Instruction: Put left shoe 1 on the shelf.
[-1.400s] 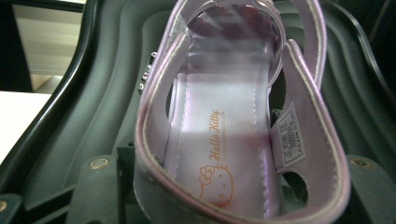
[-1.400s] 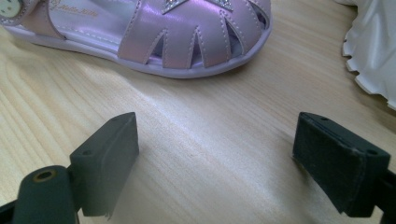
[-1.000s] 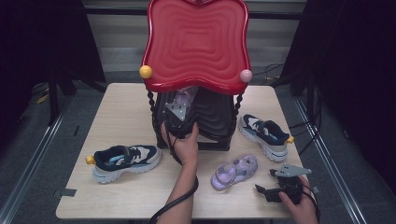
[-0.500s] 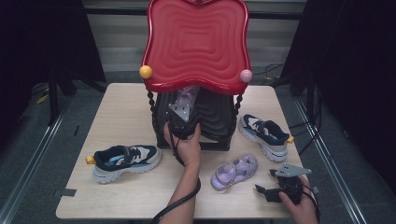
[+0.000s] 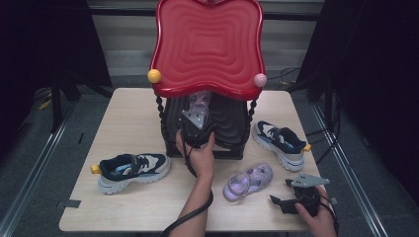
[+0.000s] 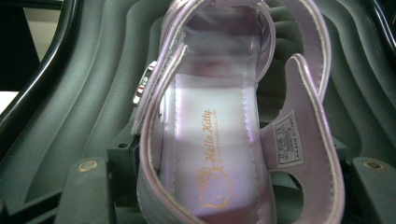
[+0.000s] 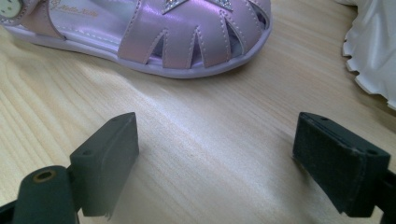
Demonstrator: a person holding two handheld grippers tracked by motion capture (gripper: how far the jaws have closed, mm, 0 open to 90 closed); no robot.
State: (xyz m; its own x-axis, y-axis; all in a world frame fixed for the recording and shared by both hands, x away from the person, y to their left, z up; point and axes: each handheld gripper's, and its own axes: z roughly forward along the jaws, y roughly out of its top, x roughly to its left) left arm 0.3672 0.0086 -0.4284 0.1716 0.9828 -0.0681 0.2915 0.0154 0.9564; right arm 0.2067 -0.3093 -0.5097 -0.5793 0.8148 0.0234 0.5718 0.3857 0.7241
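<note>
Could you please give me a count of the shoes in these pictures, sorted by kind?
Purple sandals: 2, one on the rack's lower shelf, one on the table.
Navy sneakers: 2, left and right.
Total: 4 shoes.

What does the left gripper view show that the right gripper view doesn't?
Left gripper view: a lilac sandal with gold Hello Kitty print and a size label, on the rack's dark ribbed shelf. Right gripper view: the other sandal on the wooden table, a white sole, and the right tool, open and empty. Shared: one sandal of the pair each.
</note>
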